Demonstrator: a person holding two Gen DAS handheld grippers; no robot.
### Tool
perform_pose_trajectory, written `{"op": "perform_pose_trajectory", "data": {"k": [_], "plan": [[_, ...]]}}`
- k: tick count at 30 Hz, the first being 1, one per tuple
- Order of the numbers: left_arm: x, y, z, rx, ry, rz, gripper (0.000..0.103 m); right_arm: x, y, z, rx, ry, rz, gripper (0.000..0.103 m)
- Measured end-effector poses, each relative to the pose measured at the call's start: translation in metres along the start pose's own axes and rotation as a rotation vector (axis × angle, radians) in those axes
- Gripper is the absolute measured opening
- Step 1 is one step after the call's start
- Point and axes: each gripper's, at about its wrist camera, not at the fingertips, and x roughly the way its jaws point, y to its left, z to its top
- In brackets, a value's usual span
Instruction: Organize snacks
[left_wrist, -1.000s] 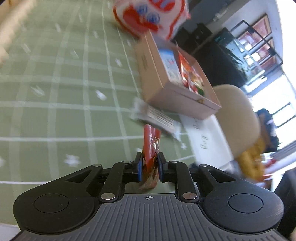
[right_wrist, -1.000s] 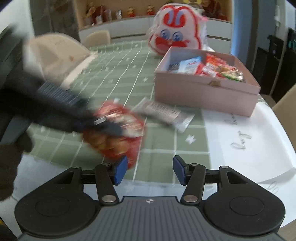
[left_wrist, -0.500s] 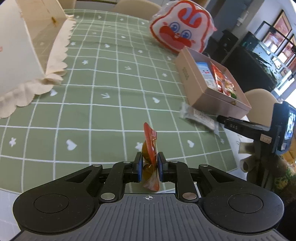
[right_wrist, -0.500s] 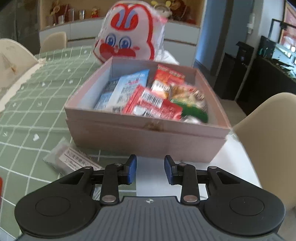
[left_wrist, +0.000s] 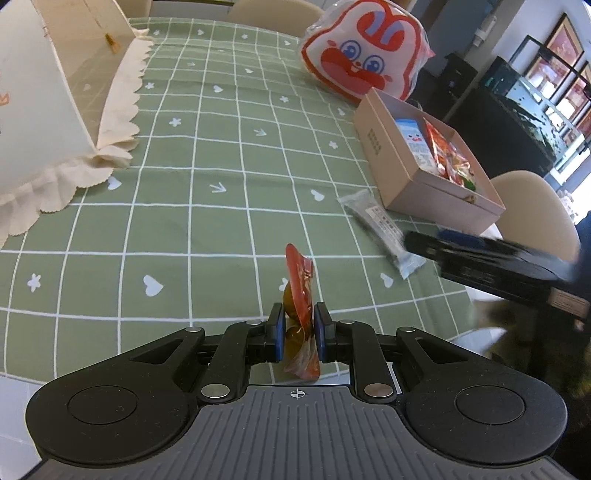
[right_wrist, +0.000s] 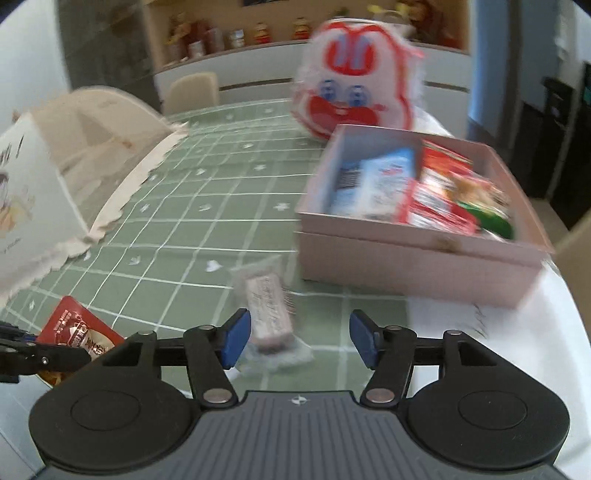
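My left gripper is shut on a red snack packet, held edge-on above the green checked tablecloth; the same red packet shows at the lower left of the right wrist view. My right gripper hangs over a clear-wrapped grey snack bar, its jaws opening; the bar lies just ahead of the left pad, and nothing is gripped. That bar lies in front of the pink box, which holds several snack packets.
A red-and-white rabbit-face bag stands behind the box. A cream fabric cover with a scalloped hem fills the left side. Beige chairs stand at the table edge. White paper lies under the box's right side.
My right gripper swung left from facing the box to above the snack bar, and its jaws spread wider. The left gripper holds still with the red packet.
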Motion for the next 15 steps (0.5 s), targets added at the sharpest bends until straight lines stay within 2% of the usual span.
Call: {"op": "perform_pose_trajectory", "data": {"k": [4,7,10,15], "plan": [[-0.002,0.0,-0.003,0.005,0.013,0.003,0.021,0.032,0.015,0.006,-0.047,0.053,0.013,0.061],[-0.003,-0.001,-0.005,0.007,0.021,-0.004,0.021,0.04,0.025,0.008,-0.092,0.052,-0.006,0.06],[-0.003,-0.001,-0.007,0.0,0.028,-0.002,0.021,0.034,0.028,0.008,-0.106,0.074,0.005,0.04],[-0.003,-0.008,-0.008,0.02,0.031,0.001,0.021,0.003,0.026,-0.002,-0.119,0.077,0.023,0.039]]}}
